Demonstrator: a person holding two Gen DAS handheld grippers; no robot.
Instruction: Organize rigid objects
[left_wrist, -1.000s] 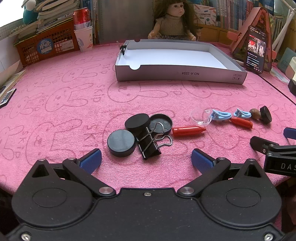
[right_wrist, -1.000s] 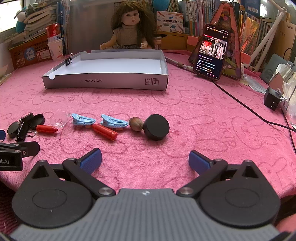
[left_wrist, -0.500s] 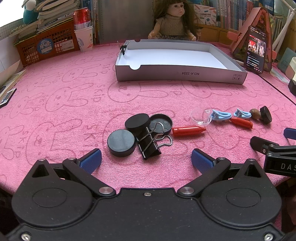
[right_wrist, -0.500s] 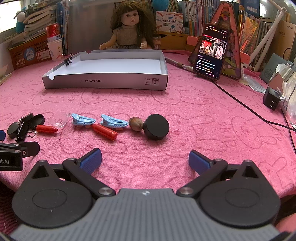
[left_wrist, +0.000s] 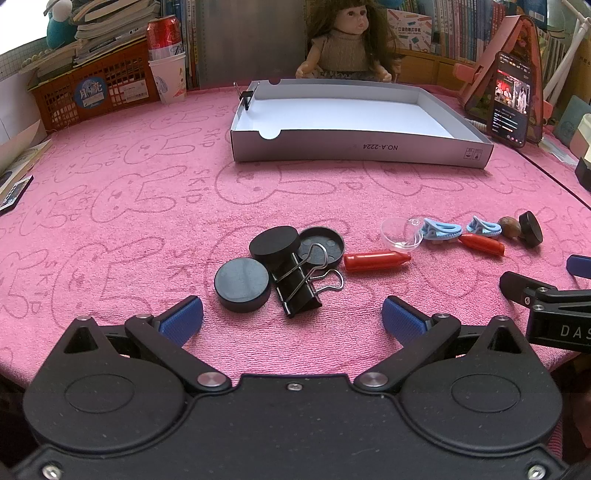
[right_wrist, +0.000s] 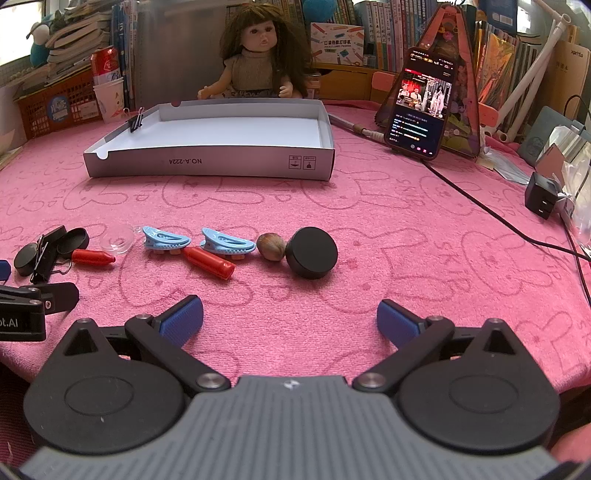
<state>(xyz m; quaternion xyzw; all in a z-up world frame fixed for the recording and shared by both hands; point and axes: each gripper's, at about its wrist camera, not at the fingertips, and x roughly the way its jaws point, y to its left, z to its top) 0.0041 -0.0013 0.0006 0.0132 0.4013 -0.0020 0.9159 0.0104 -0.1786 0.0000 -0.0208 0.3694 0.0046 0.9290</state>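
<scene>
Ahead of the left gripper (left_wrist: 291, 310), its fingers wide and holding nothing, lie black pucks (left_wrist: 242, 284) touching a binder clip (left_wrist: 295, 284) on the pink tabletop (left_wrist: 129, 206); take one piece alone. From the right gripper (right_wrist: 290, 315), fingers also wide and empty, the lone puck (right_wrist: 312, 253) touches a nut (right_wrist: 271, 247); the white box (right_wrist: 221, 162) waits well behind.

left wrist: low, forward | right wrist: same | shared: white tray (left_wrist: 354, 147)
</scene>
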